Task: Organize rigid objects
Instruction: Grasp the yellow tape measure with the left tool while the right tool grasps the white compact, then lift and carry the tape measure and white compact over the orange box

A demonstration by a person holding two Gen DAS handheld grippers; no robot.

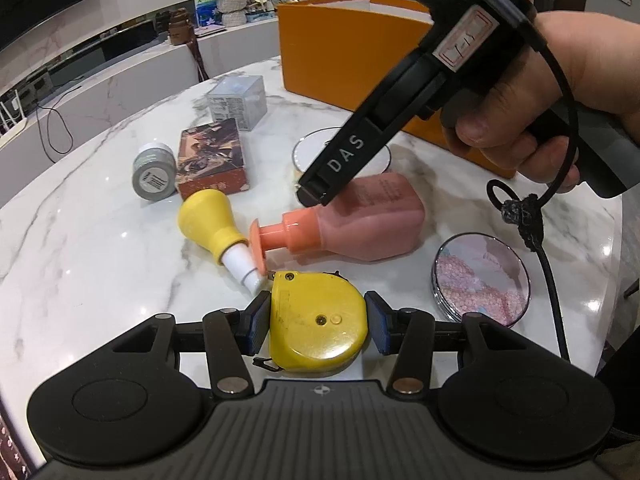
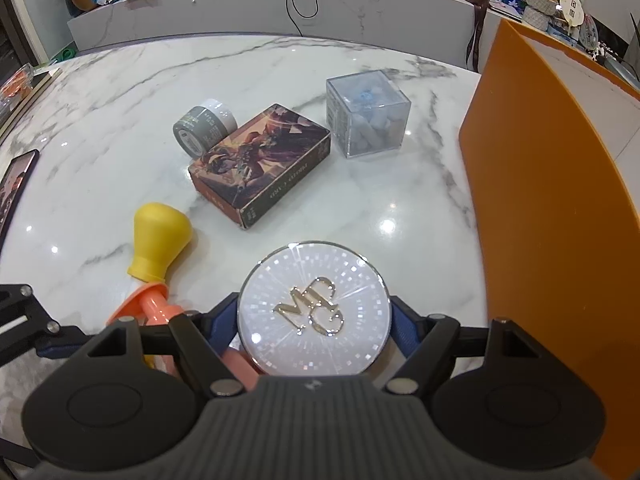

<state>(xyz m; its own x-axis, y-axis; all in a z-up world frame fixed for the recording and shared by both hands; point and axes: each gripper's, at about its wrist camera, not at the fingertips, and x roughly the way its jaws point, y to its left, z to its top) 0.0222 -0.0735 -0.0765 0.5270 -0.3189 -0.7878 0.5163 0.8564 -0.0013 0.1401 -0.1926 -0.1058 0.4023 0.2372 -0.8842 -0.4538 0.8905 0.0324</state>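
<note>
A yellow tape measure (image 1: 316, 336) sits between the blue pads of my left gripper (image 1: 318, 314), which is shut on its sides just above the marble table (image 1: 80, 248). My right gripper (image 2: 314, 322) is shut on a round white compact (image 2: 280, 280) with a gold emblem; both pads touch its rim. In the left wrist view the right gripper (image 1: 316, 194), held by a hand, points down at that compact (image 1: 310, 152). A pink pump bottle (image 1: 372, 224) lies on its side between the two grippers, and its pump head (image 2: 154, 308) shows beside my right gripper's left finger.
A yellow bulb-shaped bottle (image 1: 208, 216) lies against the pump head. Behind stand a picture-printed card box (image 2: 260, 164), a grey jar (image 2: 200, 128) and a clear cube (image 2: 368, 116). A tall orange box (image 2: 540, 200) walls the right. A pink round mirror (image 1: 484, 280) lies near the table edge.
</note>
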